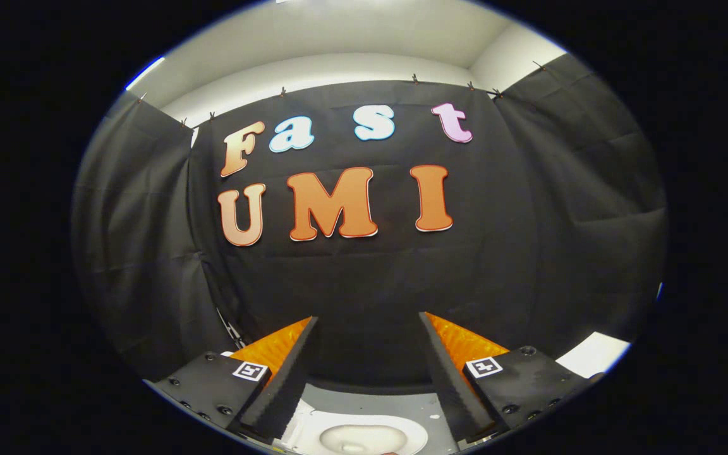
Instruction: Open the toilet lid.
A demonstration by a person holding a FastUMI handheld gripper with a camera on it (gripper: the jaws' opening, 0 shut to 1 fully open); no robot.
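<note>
Ahead of you a black cloth hangs as the booth's wall, clipped along a line near the top. Above it you see a white wall and ceiling. A grey floor lies below.

Booth draped in black cloth

Black cloth hangs clipped along its top edge across three walls; above it, pale wall and a white ceiling are evenly lit.
</note>
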